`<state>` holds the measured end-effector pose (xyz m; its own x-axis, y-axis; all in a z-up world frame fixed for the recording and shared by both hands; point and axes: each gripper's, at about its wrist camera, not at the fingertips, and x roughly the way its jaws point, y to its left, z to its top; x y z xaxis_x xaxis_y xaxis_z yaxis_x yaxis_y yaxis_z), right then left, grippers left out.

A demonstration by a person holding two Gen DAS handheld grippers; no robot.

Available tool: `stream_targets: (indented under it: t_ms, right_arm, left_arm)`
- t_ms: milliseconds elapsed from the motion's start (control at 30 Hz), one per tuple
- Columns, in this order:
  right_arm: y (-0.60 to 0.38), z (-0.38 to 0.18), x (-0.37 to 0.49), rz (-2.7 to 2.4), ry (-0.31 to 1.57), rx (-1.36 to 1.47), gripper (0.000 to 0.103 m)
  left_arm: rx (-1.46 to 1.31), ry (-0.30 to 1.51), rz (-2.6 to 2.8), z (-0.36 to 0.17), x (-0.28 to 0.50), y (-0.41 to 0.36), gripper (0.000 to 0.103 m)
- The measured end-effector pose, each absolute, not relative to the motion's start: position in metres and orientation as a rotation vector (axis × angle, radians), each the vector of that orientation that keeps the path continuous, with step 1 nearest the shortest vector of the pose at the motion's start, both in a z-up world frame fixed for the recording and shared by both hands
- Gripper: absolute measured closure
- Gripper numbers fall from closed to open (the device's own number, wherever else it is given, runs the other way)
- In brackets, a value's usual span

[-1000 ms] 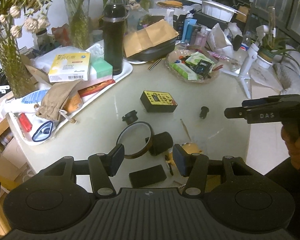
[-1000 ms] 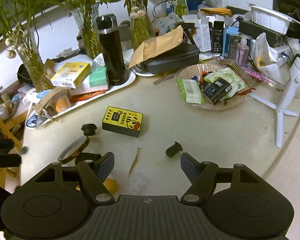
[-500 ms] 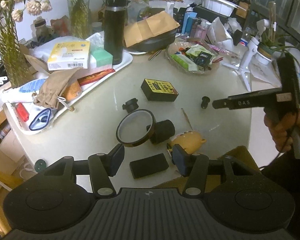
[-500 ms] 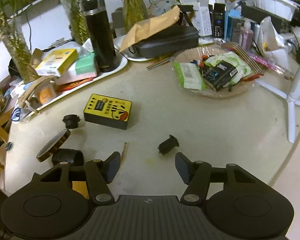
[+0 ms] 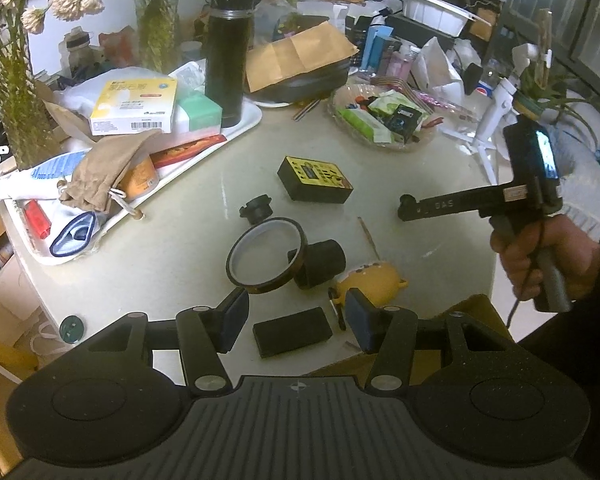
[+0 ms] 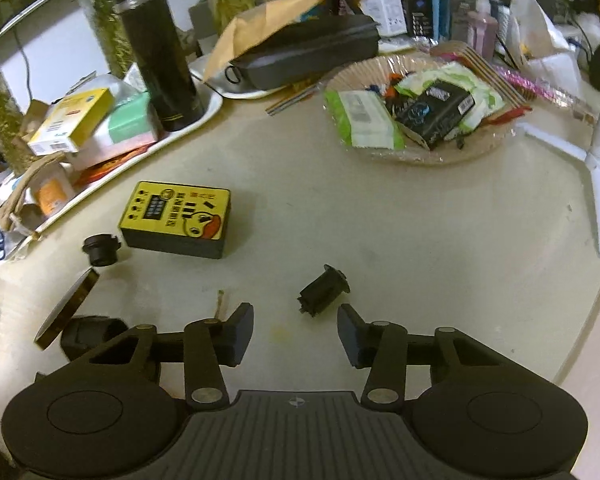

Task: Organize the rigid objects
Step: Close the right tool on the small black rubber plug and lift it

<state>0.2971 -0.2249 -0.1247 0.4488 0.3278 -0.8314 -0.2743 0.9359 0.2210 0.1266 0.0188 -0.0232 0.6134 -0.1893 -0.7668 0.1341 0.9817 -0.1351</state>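
Small dark parts lie on the pale round table (image 6: 420, 248). A little black plug (image 6: 323, 290) lies on its side just past the tips of my right gripper (image 6: 296, 332), slightly right of centre. Its jaws are closing, with nothing between the pads. Further left lie a yellow-and-black box (image 6: 176, 218), a black cap (image 6: 100, 249) and a tape ring (image 6: 66, 308). My left gripper (image 5: 296, 320) hangs open over a flat black block (image 5: 292, 336). Beyond it are the tape ring (image 5: 266, 256), a black cylinder (image 5: 320, 264) and a yellow duck-shaped thing (image 5: 370, 282). A hand (image 5: 540, 256) holds the right gripper (image 5: 420, 208).
A white tray (image 5: 244, 128) at the back left is piled with boxes, a pouch and a tall black flask (image 5: 226, 52). A wicker dish (image 6: 420, 156) of packets sits at the back right, beside a white stand (image 6: 598, 160). Vases of plants line the far edge.
My right gripper has come down and forward to the little black plug, and its jaws have narrowed. In the left wrist view it has swung in low over the table. The left gripper has hardly moved.
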Motion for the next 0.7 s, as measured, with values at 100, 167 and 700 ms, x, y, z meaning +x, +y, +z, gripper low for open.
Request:
stream_targets:
  t_ms: [100, 167, 700]
  right_arm:
    - [-0.224, -0.133, 0.303, 0.35, 1.047, 0.074, 0.061]
    - [-0.223, -0.138, 0.306, 0.341, 1.051, 0.082, 0.063]
    - [-0.214, -0.149, 0.311, 0.273, 0.975, -0.013, 0.08]
  left_arm:
    - [-0.073, 0.895, -0.183, -0.025, 0.126, 0.021, 0.05]
    - [-0.075, 0.898, -0.183, -0.025, 0.126, 0.022, 0.05]
    - [-0.074, 0.912, -0.173, -0.029, 0.128, 0.026, 0.05]
